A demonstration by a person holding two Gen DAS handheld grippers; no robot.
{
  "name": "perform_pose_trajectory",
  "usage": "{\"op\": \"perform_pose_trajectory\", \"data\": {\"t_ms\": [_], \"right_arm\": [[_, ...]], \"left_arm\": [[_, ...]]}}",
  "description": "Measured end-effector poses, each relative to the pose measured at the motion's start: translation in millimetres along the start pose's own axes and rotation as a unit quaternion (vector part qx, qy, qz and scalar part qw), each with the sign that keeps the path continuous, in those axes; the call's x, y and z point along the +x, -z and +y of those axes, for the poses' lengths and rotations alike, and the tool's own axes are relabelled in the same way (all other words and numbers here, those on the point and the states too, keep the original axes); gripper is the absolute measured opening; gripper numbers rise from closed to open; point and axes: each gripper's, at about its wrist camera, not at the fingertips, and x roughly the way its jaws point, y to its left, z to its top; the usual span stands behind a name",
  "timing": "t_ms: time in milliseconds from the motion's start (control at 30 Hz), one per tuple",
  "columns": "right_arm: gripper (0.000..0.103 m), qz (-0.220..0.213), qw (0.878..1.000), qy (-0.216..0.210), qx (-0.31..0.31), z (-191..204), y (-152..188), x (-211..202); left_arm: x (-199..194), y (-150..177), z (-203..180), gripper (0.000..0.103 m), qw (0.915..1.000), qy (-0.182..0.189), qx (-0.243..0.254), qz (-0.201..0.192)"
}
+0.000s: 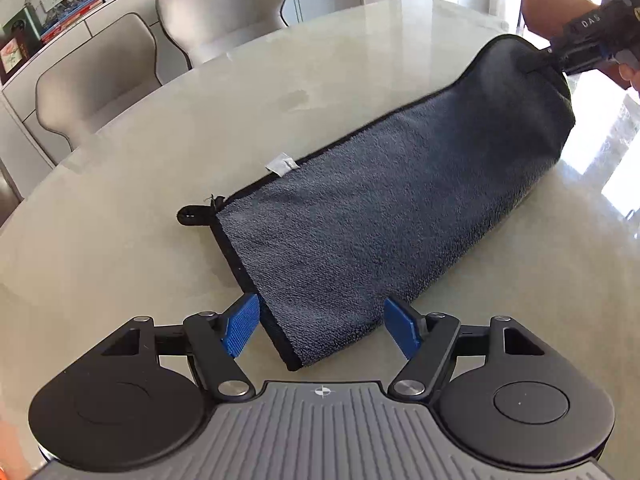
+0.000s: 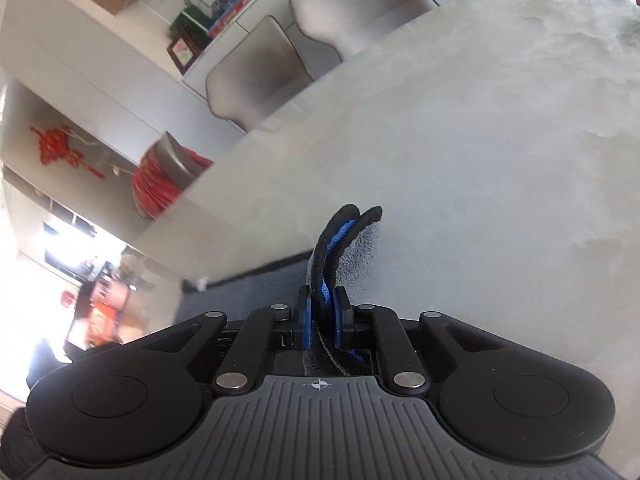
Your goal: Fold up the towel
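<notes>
A dark grey towel [image 1: 380, 204] with black trim lies folded lengthwise on the marble table [image 1: 120, 264]. A white label [image 1: 282, 165] sticks out of its far long edge. My left gripper [image 1: 322, 330] is open, its blue pads either side of the towel's near corner, not touching it. My right gripper [image 1: 536, 63] is shut on the towel's far end and lifts it off the table. In the right wrist view the right gripper [image 2: 324, 308] pinches the doubled trimmed edge of the towel [image 2: 352, 240], which sticks up between the pads.
Grey upholstered chairs [image 1: 100, 80] stand along the far side of the table. A sideboard with books [image 1: 68, 16] is behind them. The table edge [image 2: 224, 184] runs diagonally in the right wrist view, with a red object [image 2: 156, 184] beyond it.
</notes>
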Motion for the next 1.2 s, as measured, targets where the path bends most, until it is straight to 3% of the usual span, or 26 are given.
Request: {"op": "perform_pose_trajectory", "data": {"t_ms": [267, 567, 967, 1033, 1167, 1200], "right_arm": [[0.011, 0.009, 0.998, -0.050, 0.043, 49.2, -3.1, 25.4], [0.011, 0.056, 0.997, -0.052, -0.029, 134.9, -7.2, 96.7], [0.012, 0.112, 0.991, -0.023, -0.070, 171.9, 33.6, 146.4], [0.014, 0.121, 0.990, -0.018, -0.076, 177.7, 40.5, 154.4], [0.038, 0.134, 0.987, -0.015, -0.085, 188.7, 52.1, 165.7], [0.039, 0.127, 0.988, -0.029, -0.079, 190.6, 50.9, 160.5]], "left_arm": [[-15.8, 8.3, 11.1, 0.073, 0.9998, -0.009, -0.008, -0.019], [-34.6, 34.1, 32.1, 0.073, 0.9986, -0.022, -0.037, -0.031], [-41.6, 57.8, 54.2, 0.073, 0.9977, -0.022, -0.053, -0.036], [-41.4, 59.0, 56.2, 0.073, 0.9977, -0.021, -0.053, -0.036], [-41.5, 59.3, 58.3, 0.073, 0.9979, -0.016, -0.050, -0.039], [-41.1, 58.7, 58.3, 0.073, 0.9979, -0.015, -0.049, -0.040]]}}
